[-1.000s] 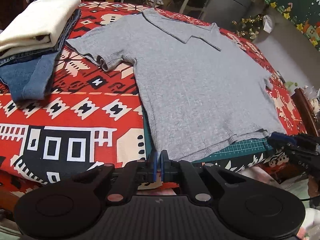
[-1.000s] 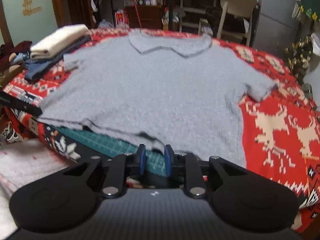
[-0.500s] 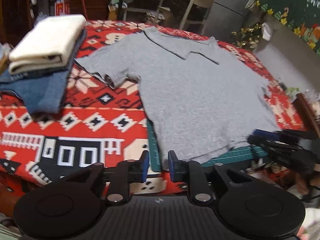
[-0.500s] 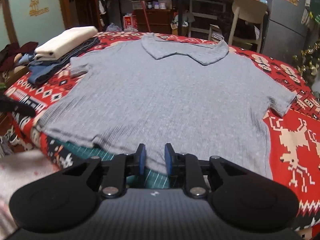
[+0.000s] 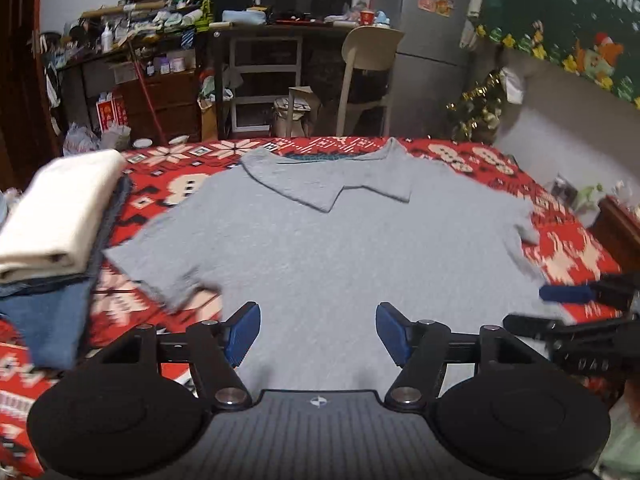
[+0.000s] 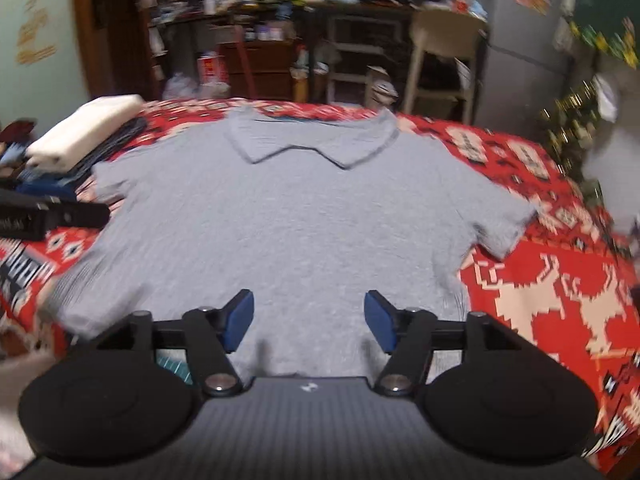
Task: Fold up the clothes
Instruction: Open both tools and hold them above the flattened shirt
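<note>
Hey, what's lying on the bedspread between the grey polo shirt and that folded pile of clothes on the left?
Nothing: in both wrist views only bare red patterned bedspread separates the grey shirt from the folded pile.

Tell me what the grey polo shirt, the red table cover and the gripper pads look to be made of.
Grey polo shirt: soft ribbed knit, matte, judging by its fine lengthwise lines. Red table cover: printed or woven cloth, matte; which one is unclear. Pads of the left gripper: blue ridged rubber or plastic, probably.

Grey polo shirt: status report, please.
Left gripper and right gripper just opened, empty. Grey polo shirt flat, unfolded. Folded stack beside it.
</note>
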`<state>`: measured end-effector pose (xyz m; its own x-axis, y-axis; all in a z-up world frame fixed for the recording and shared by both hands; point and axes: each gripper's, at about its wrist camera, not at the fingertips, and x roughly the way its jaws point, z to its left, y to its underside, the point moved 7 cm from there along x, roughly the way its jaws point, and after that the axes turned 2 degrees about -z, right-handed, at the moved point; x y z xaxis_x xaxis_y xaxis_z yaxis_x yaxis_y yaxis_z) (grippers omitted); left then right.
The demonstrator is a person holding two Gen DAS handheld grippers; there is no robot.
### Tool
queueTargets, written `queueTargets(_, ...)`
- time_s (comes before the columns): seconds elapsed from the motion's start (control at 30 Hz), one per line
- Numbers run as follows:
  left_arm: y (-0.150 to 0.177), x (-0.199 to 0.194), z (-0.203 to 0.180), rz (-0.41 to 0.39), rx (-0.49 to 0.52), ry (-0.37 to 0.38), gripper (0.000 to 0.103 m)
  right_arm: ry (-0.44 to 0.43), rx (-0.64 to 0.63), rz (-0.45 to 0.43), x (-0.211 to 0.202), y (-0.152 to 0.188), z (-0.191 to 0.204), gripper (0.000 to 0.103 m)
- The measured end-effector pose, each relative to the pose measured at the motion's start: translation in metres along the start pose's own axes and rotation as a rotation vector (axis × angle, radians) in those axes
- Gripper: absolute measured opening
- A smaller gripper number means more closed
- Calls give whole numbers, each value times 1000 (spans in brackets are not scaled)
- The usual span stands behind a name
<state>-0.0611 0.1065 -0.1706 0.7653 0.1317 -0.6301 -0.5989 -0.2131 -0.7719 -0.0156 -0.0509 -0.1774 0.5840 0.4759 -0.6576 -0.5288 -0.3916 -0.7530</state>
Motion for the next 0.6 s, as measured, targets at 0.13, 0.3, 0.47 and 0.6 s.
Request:
queueTargets(0.13, 12, 33, -10, 78, 0, 0, 62, 76, -5, 20, 19, 4, -6, 81)
queueTargets(0.3, 35, 44, -13, 115, 66, -55, 78, 113, -30, 41, 35, 25, -3, 102)
queueTargets(0.47, 48, 41, -8, 91, 80, -73, 103, 89, 72, 39, 39, 34, -12, 102)
queueTargets(0.6, 48, 41, -8, 80, 88, -62, 103, 94, 71, 29, 39, 35, -12, 102)
